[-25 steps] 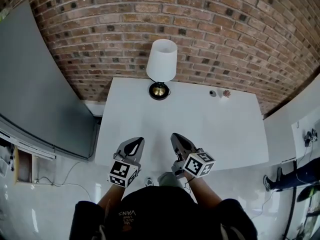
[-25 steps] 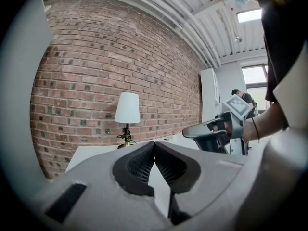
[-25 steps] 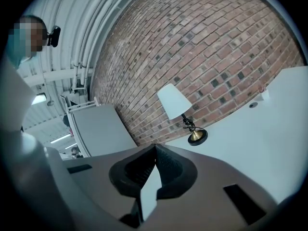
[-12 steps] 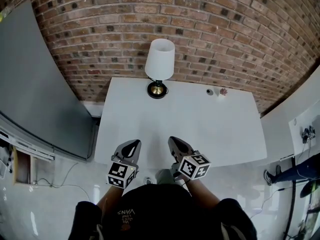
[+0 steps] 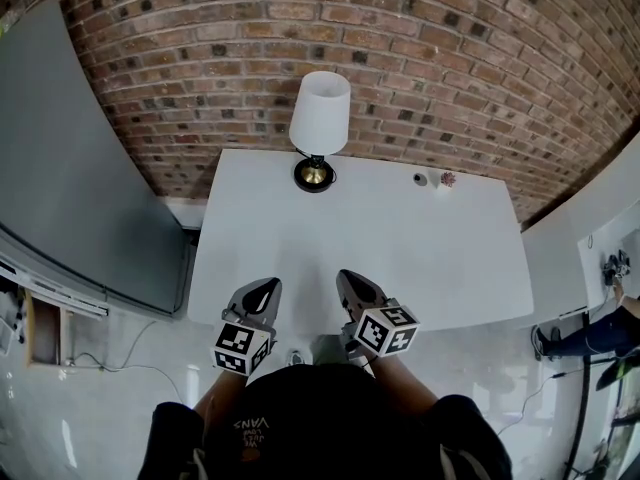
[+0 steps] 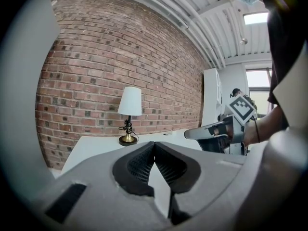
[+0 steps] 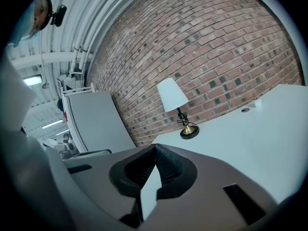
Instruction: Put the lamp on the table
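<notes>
Lamp (image 5: 319, 128) stands on the white tabletop (image 5: 400, 258) against a brick wall (image 5: 450, 58); both grippers' jaws are closed, empty.

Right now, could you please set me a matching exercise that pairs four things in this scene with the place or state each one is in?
Things:
1. lamp
2. left gripper
3. small pinkish object
4. grey panel

Places or states:
A. stands off the table, to its left
B. shut and empty, by the table's near edge
C. on the table's far edge, to the right of the lamp
D. upright at the table's far edge, white shade over a brass base

Pairs: 1-D, 2-B, 3-C, 4-A.
</notes>
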`<state>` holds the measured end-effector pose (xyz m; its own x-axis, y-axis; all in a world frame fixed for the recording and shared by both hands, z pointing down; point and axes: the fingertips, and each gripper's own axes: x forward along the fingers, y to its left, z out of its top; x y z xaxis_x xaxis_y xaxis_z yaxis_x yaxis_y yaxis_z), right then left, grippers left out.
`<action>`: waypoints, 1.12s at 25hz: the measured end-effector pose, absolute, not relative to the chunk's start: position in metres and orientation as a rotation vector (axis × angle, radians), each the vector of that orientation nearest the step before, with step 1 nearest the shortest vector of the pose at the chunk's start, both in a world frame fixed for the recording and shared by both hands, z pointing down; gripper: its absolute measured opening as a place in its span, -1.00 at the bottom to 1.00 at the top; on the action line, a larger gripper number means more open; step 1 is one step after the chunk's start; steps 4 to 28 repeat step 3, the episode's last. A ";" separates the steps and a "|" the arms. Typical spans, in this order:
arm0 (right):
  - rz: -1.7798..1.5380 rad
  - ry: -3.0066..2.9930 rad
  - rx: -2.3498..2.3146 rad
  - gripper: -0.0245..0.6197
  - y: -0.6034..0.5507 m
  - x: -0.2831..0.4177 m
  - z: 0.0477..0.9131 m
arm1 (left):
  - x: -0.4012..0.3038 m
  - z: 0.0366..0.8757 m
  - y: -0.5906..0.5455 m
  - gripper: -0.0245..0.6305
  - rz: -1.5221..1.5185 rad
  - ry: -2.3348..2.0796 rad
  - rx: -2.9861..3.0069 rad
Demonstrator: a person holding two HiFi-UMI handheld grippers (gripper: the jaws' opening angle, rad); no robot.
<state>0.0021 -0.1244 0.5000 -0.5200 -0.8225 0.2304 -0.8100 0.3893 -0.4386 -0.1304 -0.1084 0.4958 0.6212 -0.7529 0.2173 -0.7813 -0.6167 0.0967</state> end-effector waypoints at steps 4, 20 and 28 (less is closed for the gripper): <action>-0.802 2.599 -1.528 -0.93 -0.126 0.003 0.501 | -0.128 0.497 -0.107 -0.89 0.242 -1.259 2.649; -0.802 2.599 -1.528 -0.93 -0.126 0.003 0.501 | -0.128 0.497 -0.107 -0.89 0.242 -1.259 2.649; -0.802 2.599 -1.528 -0.93 -0.126 0.003 0.501 | -0.128 0.497 -0.107 -0.89 0.242 -1.259 2.649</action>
